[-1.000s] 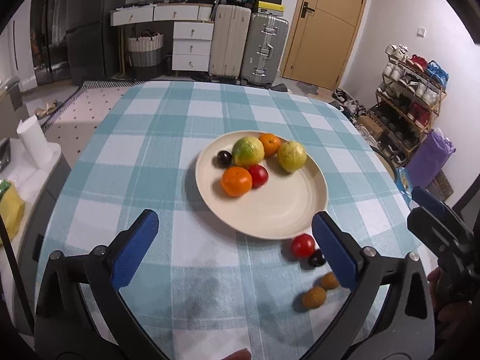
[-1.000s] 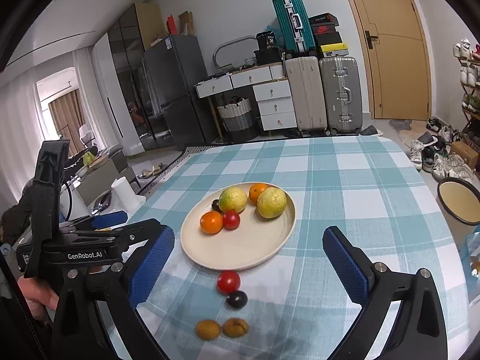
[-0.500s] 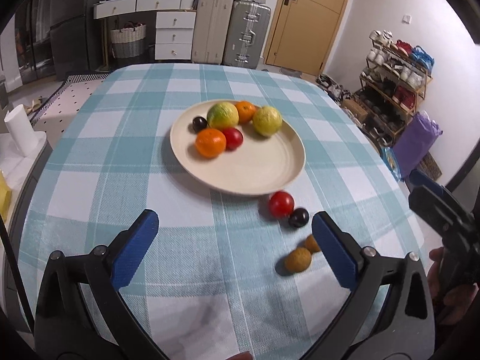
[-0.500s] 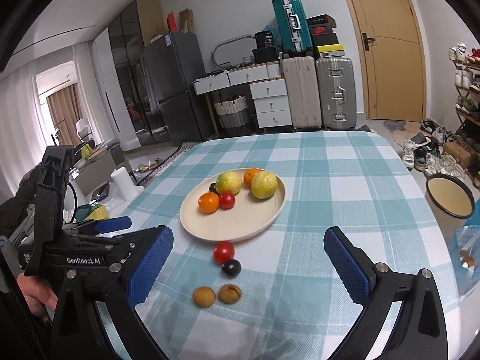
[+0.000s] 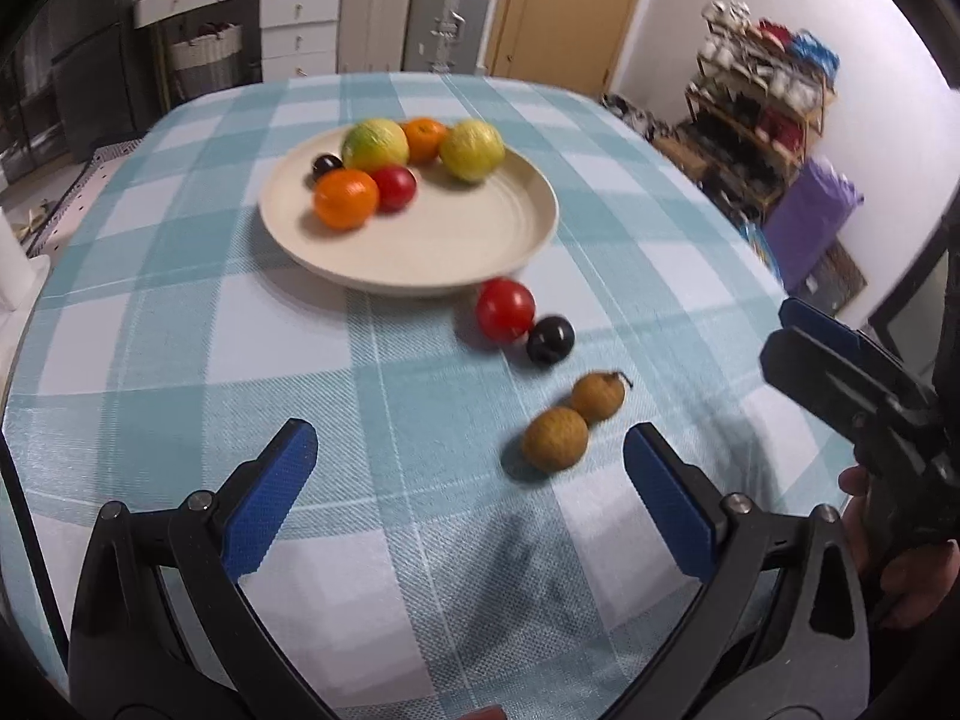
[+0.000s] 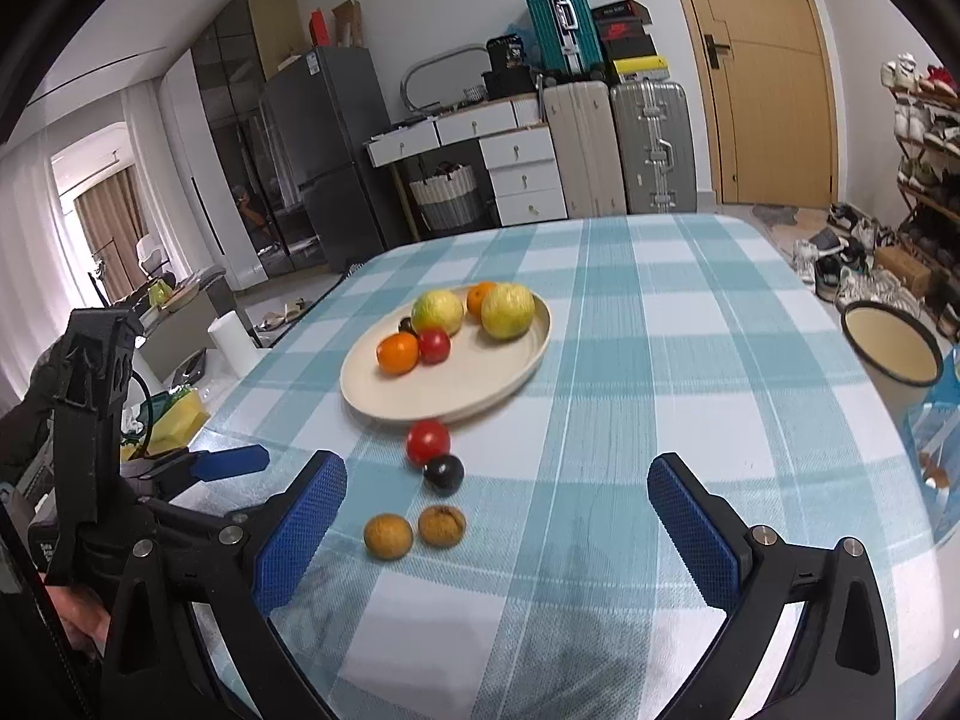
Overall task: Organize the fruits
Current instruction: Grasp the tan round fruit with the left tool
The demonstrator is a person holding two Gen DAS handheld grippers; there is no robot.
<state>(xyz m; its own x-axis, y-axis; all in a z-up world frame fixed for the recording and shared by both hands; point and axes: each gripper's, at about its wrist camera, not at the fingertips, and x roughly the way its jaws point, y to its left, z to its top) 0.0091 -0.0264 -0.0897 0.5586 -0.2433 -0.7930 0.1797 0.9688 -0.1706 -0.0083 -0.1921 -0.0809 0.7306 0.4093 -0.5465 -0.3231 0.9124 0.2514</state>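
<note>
A cream plate [image 5: 468, 252] [image 6: 480, 384] on the checked tablecloth holds several fruits: two yellow-green ones, two oranges, a red one and a dark one. On the cloth in front of it lie a red tomato [image 5: 505, 309] [image 6: 428, 442], a dark plum [image 5: 550, 339] [image 6: 443, 473] and two brown longans [image 5: 554, 438] [image 6: 388, 535]. My left gripper [image 5: 468, 480] is open and empty just short of the longans. My right gripper [image 6: 498, 516] is open and empty, with the longans between its fingers.
The right gripper shows at the right edge of the left wrist view [image 5: 864, 396]; the left gripper shows at the left of the right wrist view [image 6: 96, 420]. A cream basin [image 6: 891, 354] stands beyond the table's right edge. Suitcases and drawers are behind.
Both grippers have moved forward and down toward the loose fruits, which now look larger and nearer. Nothing on the table has moved.
</note>
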